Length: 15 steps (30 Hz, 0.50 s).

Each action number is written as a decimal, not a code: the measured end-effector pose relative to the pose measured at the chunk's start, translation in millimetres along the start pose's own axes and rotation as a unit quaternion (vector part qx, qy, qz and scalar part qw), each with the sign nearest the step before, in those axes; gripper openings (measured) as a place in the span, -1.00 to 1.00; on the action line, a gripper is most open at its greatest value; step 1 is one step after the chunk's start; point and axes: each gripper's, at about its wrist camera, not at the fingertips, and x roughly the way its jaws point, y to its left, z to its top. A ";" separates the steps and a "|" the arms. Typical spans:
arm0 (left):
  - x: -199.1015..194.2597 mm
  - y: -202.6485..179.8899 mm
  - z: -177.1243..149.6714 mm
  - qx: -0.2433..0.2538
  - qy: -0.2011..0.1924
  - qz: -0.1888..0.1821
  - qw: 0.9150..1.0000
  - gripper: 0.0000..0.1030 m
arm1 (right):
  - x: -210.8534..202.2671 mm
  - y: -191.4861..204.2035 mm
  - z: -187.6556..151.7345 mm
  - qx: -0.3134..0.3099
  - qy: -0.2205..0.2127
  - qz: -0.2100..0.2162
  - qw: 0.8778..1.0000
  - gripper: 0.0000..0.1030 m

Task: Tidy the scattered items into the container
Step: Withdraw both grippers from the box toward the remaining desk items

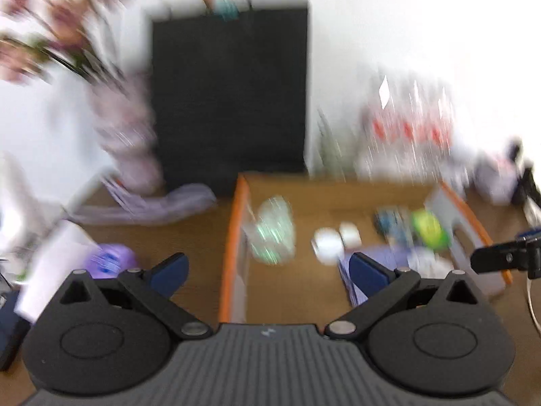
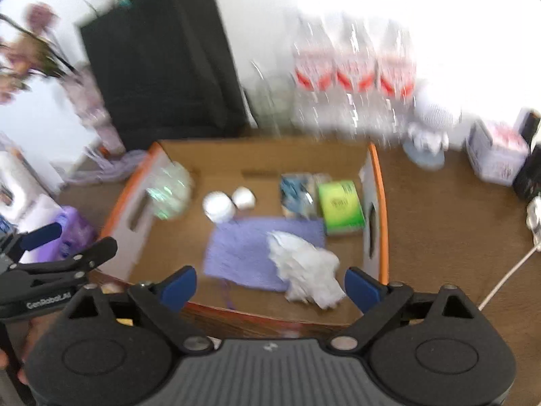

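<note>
Both views blurred w/ motion, so small detail is soft.

Left tongs (image 1: 268,272) are spread wide, nothing between the blue pads (image 1: 170,272). They hang over the near-left corner of the cardboard box (image 1: 233,237), which sits on the brown table (image 1: 189,230). Right tongs (image 2: 270,287) are also wide open and empty, just above the box's near wall, looking down into it.

Inside the box, per right view: a purple cloth (image 2: 250,253) flat on the floor, w/ a crumpled white tissue (image 2: 306,270) lying on its right end. Behind the cloth, a white round tub (image 2: 219,207) touching a smaller white cup (image 2: 244,198). At the left wall, a clear wrapped bundle w/ green glints (image 2: 169,191). At the right wall, a green packet (image 2: 340,207), and just beside it on the left a blue packet (image 2: 297,193).

Outside the box, left of it on the table: a purple packet (image 1: 108,260) next to a white box (image 1: 50,267); can't tell if they touch.

Behind the box stands a black paper bag (image 2: 159,67). Right of it, a pack of water bottles w/ red labels (image 2: 351,81). Left, blurred pink flowers (image 1: 61,23). Far right in right view: a white cable (image 2: 507,277) on the table & a small white carton (image 2: 497,159)
</note>
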 end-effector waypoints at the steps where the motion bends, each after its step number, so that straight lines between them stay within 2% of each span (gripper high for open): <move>1: -15.0 0.2 -10.3 -0.007 -0.044 0.004 0.999 1.00 | -13.0 3.2 -15.4 -0.002 -0.055 -0.008 0.998 0.85; 2: -31.0 -0.5 -24.2 -0.011 -0.088 -0.001 0.996 1.00 | -24.9 6.6 -34.0 -0.009 -0.113 -0.019 0.993 0.90; 3: -41.7 -1.1 -34.9 -0.010 -0.112 -0.010 0.994 1.00 | -32.8 9.1 -51.5 -0.015 -0.156 -0.031 0.987 0.95; 4: -49.5 -3.0 -42.8 -0.005 -0.120 -0.016 0.993 1.00 | -37.1 10.9 -65.2 -0.017 -0.180 -0.042 0.983 0.95; 7: -67.4 -9.2 -52.1 0.011 -0.114 -0.020 0.993 1.00 | -45.4 10.5 -89.9 0.002 -0.202 -0.055 0.978 0.95; 10: -91.5 -7.7 -65.8 0.005 -0.124 -0.015 0.992 1.00 | -62.1 11.8 -116.8 0.018 -0.223 -0.065 0.973 0.95; 12: -111.3 -2.9 -85.8 -0.008 -0.122 -0.016 0.992 1.00 | -80.3 13.7 -149.0 0.030 -0.240 -0.053 0.969 0.95; 15: -145.3 8.5 -134.5 -0.027 -0.105 -0.032 0.994 1.00 | -108.0 15.0 -211.8 0.030 -0.255 -0.039 0.966 0.95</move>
